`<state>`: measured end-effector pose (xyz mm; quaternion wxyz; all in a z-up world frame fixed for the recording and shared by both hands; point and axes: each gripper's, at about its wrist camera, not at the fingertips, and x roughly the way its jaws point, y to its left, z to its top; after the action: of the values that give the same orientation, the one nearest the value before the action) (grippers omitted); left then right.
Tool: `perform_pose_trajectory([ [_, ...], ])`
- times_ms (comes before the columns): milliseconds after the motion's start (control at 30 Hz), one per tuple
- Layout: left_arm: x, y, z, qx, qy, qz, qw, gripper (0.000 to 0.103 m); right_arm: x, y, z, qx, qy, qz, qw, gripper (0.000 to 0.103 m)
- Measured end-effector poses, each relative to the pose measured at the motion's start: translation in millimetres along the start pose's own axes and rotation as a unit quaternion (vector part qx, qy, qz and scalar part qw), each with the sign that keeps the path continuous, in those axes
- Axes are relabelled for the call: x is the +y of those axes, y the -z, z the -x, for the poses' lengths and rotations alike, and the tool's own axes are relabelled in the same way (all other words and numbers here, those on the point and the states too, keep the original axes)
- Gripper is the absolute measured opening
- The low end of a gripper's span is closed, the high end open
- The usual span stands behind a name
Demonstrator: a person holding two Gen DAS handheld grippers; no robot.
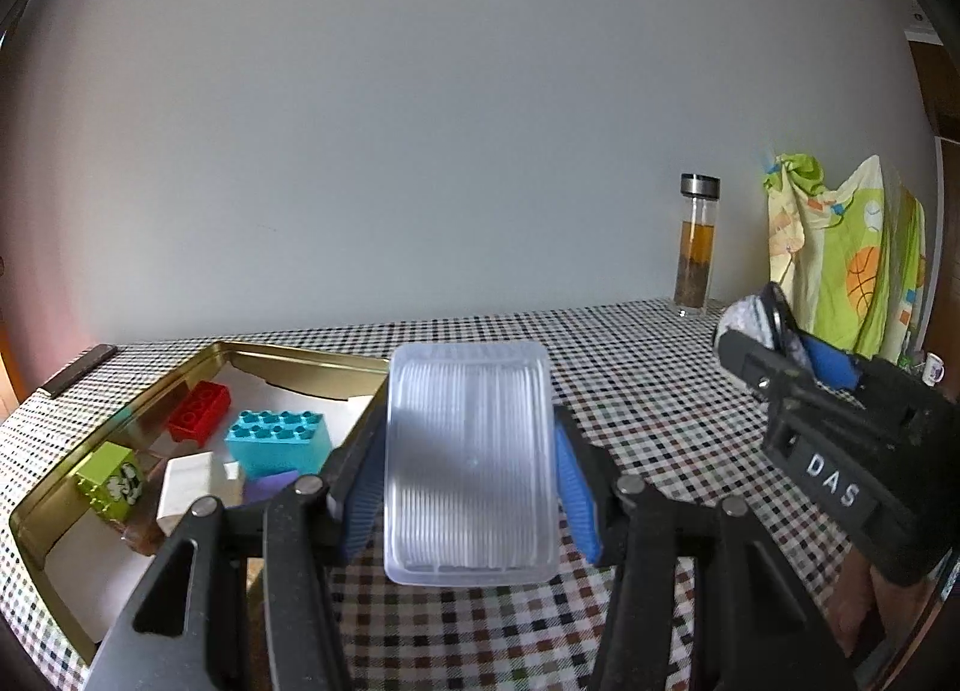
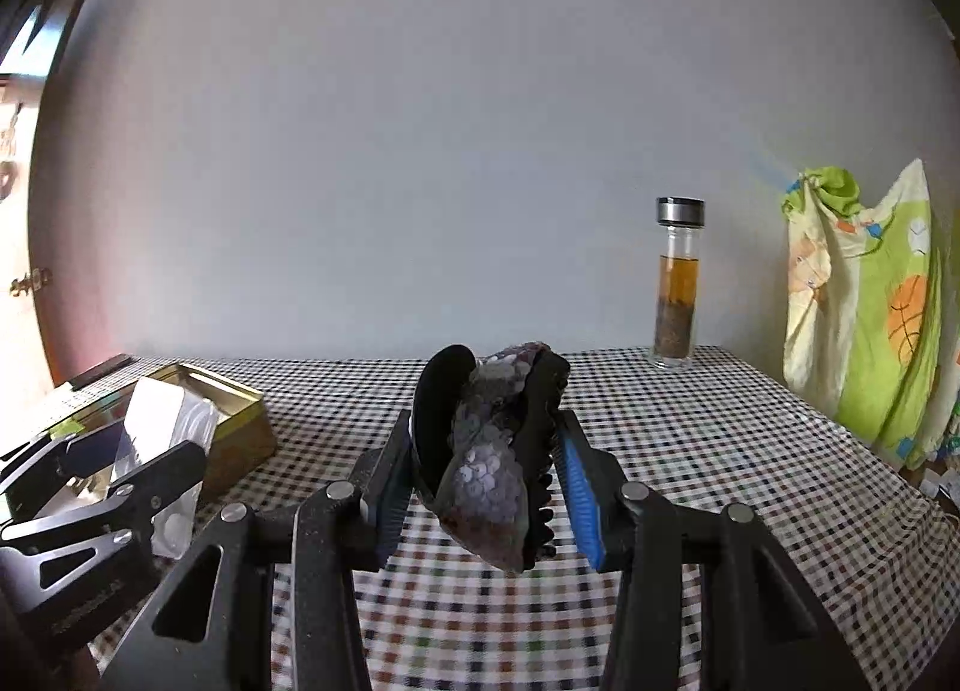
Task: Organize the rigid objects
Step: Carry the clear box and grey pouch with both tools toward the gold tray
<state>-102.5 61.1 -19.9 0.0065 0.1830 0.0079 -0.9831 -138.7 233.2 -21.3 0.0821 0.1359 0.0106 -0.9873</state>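
Left tongs [image 1: 471,487] grip plastic box [image 1: 469,463]; right tongs [image 2: 486,481] clamp hair claw [image 2: 492,451].

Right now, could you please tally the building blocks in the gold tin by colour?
Red block: 1
Turquoise block: 1
Green block: 1
White block: 1
Purple block: 1
Total in the gold tin: 5

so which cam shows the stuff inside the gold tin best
The left wrist view: it looks down into the gold tin, showing the red, teal and green blocks. In the right wrist view only the tin's outer corner shows, behind the left gripper.
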Motion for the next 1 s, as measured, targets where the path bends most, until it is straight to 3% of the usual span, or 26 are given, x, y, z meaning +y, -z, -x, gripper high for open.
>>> perform_pose_trajectory([
  [1000,16.1,6.2,26.2,-0.037,-0.012,0.008,0.9992,0.051,36.8,5.8,16.5,-0.004,-0.042,0.007,0.999,0.048],
])
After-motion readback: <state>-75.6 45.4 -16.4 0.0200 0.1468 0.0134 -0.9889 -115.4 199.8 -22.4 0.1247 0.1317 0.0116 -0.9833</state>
